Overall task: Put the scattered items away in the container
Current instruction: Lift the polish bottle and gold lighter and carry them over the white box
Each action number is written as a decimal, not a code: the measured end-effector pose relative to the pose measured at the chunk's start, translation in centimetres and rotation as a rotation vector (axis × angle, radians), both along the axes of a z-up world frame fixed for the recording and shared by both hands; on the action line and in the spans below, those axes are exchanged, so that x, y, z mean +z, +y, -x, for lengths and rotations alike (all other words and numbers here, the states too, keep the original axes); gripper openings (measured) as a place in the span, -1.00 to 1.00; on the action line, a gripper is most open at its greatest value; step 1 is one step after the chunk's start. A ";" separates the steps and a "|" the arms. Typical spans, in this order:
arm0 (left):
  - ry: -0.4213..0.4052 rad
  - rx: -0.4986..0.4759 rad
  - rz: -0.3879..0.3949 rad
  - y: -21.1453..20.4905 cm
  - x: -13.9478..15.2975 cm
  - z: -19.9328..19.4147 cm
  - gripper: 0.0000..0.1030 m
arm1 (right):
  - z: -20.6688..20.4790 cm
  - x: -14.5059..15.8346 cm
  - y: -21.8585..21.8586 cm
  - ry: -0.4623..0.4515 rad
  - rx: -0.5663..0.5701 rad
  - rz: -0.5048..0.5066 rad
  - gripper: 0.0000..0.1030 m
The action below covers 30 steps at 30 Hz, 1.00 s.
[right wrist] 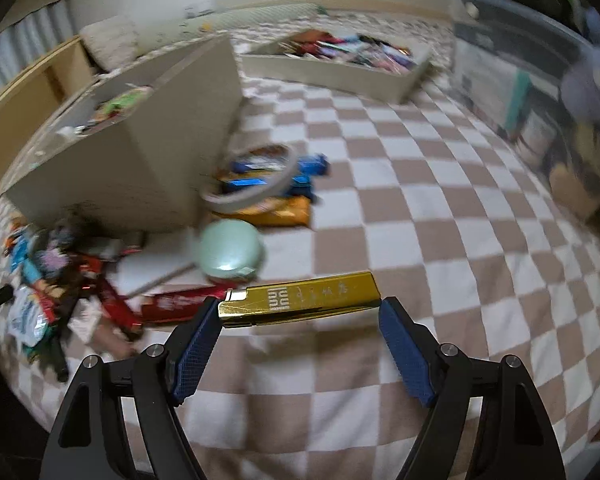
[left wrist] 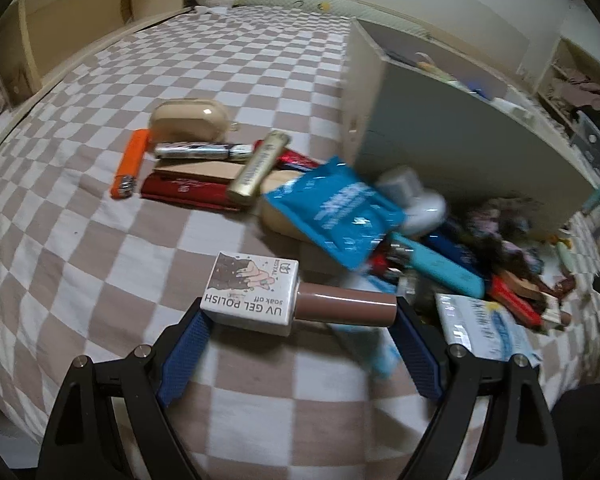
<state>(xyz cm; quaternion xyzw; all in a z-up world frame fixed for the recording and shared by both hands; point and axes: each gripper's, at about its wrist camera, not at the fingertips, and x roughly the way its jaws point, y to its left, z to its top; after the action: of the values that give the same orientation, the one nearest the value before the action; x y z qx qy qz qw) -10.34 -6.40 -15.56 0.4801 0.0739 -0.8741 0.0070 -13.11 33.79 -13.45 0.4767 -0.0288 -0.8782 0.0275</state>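
My left gripper (left wrist: 298, 310) is shut on a UV gel polish bottle (left wrist: 256, 294), white body to the left and brown cap to the right, held lengthwise above the checkered blanket. The grey storage box (left wrist: 452, 140) stands to the upper right, with a blue sachet (left wrist: 340, 208) and a pile of small items at its foot. My right gripper (right wrist: 300, 306) is shut on a gold lighter (right wrist: 300, 300), gripped end to end across the pads. In the right wrist view the grey box (right wrist: 140, 160) sits to the upper left.
An orange lighter (left wrist: 130, 164), a beige case (left wrist: 188, 118), a silver tube and a red pack lie left of the box. A mint round case (right wrist: 232, 250), a white ring (right wrist: 252, 184) and snack packs lie by the box. A low tray (right wrist: 340, 60) of items sits farther back.
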 end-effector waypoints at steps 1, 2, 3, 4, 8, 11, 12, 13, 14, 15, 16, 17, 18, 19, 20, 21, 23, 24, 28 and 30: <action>0.005 -0.009 -0.002 0.2 0.2 -0.1 0.71 | -0.1 0.6 -0.5 0.008 0.021 -0.001 0.56; 0.013 -0.021 -0.004 0.7 0.5 -0.2 0.71 | -0.1 1.1 -1.1 0.016 0.043 0.000 0.56; 0.021 -0.034 -0.006 1.0 0.9 -0.2 0.71 | -0.2 1.8 -1.7 0.024 0.069 0.003 0.56; 0.028 -0.044 -0.011 1.2 1.2 -0.3 0.71 | -0.4 2.4 -2.2 0.031 0.092 0.006 0.56; 0.048 -0.087 -0.045 2.4 2.1 -0.2 0.71 | -1.2 4.2 -4.2 0.043 0.182 0.029 0.56; 0.059 -0.109 -0.060 2.9 2.8 0.0 0.71 | -1.2 5.1 -5.7 0.044 0.245 0.037 0.56; 0.064 -0.116 -0.063 3.2 3.1 0.1 0.71 | -1.2 5.4 -6.2 0.045 0.266 0.040 0.56; 0.070 -0.121 -0.066 3.3 3.3 0.3 0.71 | -1.1 5.6 -6.8 0.045 0.287 0.041 0.56; 0.077 -0.126 -0.068 3.4 3.7 0.5 0.71 | -1.1 5.8 -7.1 0.046 0.301 0.040 0.56; 0.085 -0.131 -0.070 3.6 4.1 0.7 0.71 | -1.0 6.1 -7.5 0.048 0.318 0.036 0.56; 0.095 -0.136 -0.070 3.7 4.6 1.0 0.71 | -0.8 6.4 -7.7 0.050 0.333 0.033 0.56; 0.103 -0.139 -0.069 3.8 5.0 1.2 0.71 | -0.6 6.7 -7.9 0.052 0.349 0.026 0.56; 0.113 -0.143 -0.068 3.9 5.5 1.5 0.71 | -0.4 7.1 -8.2 0.056 0.365 0.013 0.56; 0.125 -0.147 -0.067 3.9 5.9 1.7 0.71 | 0.0 7.7 -8.4 0.063 0.382 -0.005 0.56; 0.136 -0.150 -0.066 4.0 6.4 1.9 0.71 | 0.4 8.1 -8.6 0.070 0.397 -0.019 0.56; 0.147 -0.154 -0.067 4.1 6.9 2.2 0.71 | 0.7 8.5 -8.8 0.074 0.412 -0.036 0.56; 0.172 -0.163 -0.070 4.3 8.0 3.0 0.71 | 1.6 9.4 -9.1 0.085 0.443 -0.085 0.56; 0.185 -0.167 -0.071 4.5 8.6 3.5 0.71 | 2.2 10.0 -9.4 0.091 0.464 -0.120 0.56; 0.229 -0.190 -0.069 5.3 10.7 5.2 0.71 | 4.6 11.3 -10.2 0.095 0.540 -0.235 0.56; 0.246 -0.204 -0.071 5.8 11.6 6.1 0.71 | 5.7 11.5 -10.7 0.087 0.576 -0.293 0.56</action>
<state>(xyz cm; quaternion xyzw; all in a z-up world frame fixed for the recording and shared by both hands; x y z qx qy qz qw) -16.47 -0.63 -3.97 0.3744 0.0560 -0.9192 -0.1081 -18.85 23.14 -1.93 0.4261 0.2352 -0.8487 0.2070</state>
